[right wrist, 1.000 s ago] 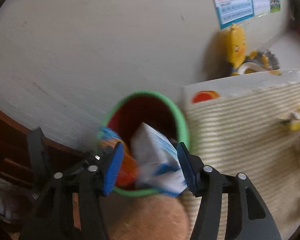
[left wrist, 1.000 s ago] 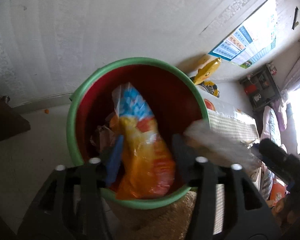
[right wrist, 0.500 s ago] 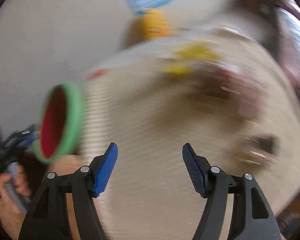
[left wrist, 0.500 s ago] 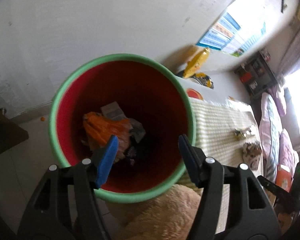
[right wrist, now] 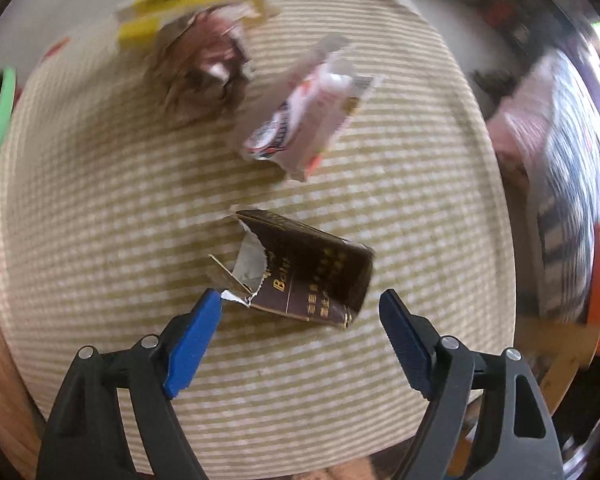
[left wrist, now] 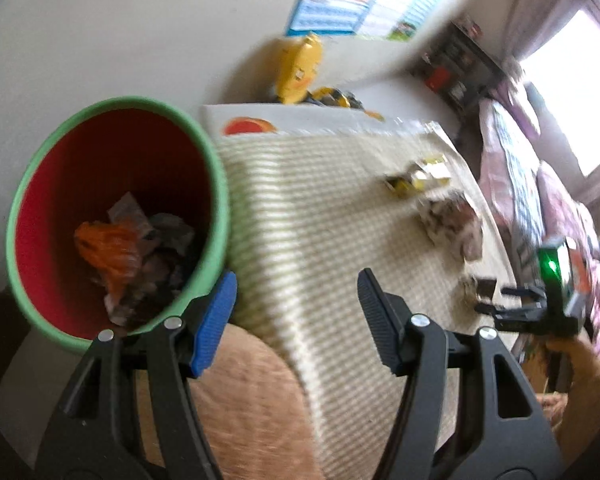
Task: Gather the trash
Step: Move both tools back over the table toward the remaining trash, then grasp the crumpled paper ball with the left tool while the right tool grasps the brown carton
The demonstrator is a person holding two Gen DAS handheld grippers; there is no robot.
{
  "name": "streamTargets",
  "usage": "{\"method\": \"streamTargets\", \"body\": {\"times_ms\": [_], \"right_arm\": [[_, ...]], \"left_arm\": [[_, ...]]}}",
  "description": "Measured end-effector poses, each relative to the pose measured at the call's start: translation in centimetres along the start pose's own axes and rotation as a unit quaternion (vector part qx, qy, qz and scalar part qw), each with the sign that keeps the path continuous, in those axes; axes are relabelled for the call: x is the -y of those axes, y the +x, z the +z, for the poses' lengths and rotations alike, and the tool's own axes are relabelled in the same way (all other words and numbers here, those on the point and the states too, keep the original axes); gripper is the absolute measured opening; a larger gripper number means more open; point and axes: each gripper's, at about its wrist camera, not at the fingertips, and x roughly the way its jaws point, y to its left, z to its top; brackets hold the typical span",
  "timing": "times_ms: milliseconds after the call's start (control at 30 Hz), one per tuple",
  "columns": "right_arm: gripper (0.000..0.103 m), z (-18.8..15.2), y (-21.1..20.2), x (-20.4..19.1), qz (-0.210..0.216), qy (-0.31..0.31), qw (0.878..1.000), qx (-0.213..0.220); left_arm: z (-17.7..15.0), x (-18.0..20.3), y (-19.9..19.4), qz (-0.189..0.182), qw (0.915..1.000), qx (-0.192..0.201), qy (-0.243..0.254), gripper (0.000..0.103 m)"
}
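R gripper (right wrist: 300, 320) wide open, empty, over dark carton (right wrist: 300, 272); L gripper (left wrist: 296, 308) open, empty, by bin (left wrist: 216, 184)

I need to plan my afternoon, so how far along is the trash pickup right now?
Partly done: the bin already holds wrappers. Both grippers are open and empty; the right gripper is closing in on the dark carton. Left on the striped mat: that carton, a white wrapper, a crumpled brown wrapper and yellow packaging.

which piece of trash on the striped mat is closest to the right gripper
The dark brown torn box, lying just ahead of the open right gripper. The white wrapper, brown crumpled wrapper and yellow box lie farther.
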Motion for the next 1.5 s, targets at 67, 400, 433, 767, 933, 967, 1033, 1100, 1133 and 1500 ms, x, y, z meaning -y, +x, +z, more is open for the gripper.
{"method": "streamTargets", "body": {"times_ms": [67, 400, 433, 767, 933, 967, 1033, 1100, 1133, 1500], "right_arm": [[0.078, 0.2, 0.7, -0.4, -0.005, -0.013, 1.0, -0.007], [0.012, -1.5, -1.2, -2.5, 0.034, 0.012, 0.999, 0.03], [0.012, -2.0, -1.5, -2.5, 0.041, 0.03, 0.998, 0.031], [0.053, -5.8, -5.2, -1.7, 0.071, 0.137, 0.984, 0.089], [0.054, -6.4, -7.8, 2.5, 0.098, 0.228, 0.957, 0.15], [0.054, -6.4, -8.0, 2.6, 0.1, 0.236, 0.955, 0.152], [0.058, -5.9, -7.7, 4.0, 0.103, 0.242, 0.953, 0.151], [0.061, -5.8, -7.7, 4.0, 0.107, 0.244, 0.952, 0.151], [0.062, -5.6, -7.4, 4.2, 0.109, 0.244, 0.952, 0.152], [0.07, -5.4, -4.9, 6.3, 0.138, 0.299, 0.937, 0.116]], "left_arm": [[-0.4, 1.4, 0.4, -0.004, 0.9999, -0.01, 0.012, 0.06], [-0.1, 8.7, 3.3, -0.024, 0.9961, -0.022, 0.082, 0.06], [0.2, 9.8, 3.9, -0.025, 0.995, -0.017, 0.095, 0.06], [2.9, 19.2, 11.2, 0.0, 0.9733, -0.012, 0.229, 0.061], [4.0, 21.9, 14.2, 0.015, 0.9647, -0.013, 0.263, 0.061], [4.1, 22.3, 14.9, 0.016, 0.9637, -0.018, 0.266, 0.061], [4.4, 23.1, 16.3, 0.028, 0.9616, -0.025, 0.272, 0.061], [4.5, 23.6, 17.3, 0.038, 0.9612, -0.032, 0.271, 0.061], [4.5, 23.8, 18.1, 0.046, 0.961, -0.039, 0.27, 0.061], [3.2, 22.3, 15.4, 0.022, 0.9726, -0.036, 0.229, 0.038]]}}
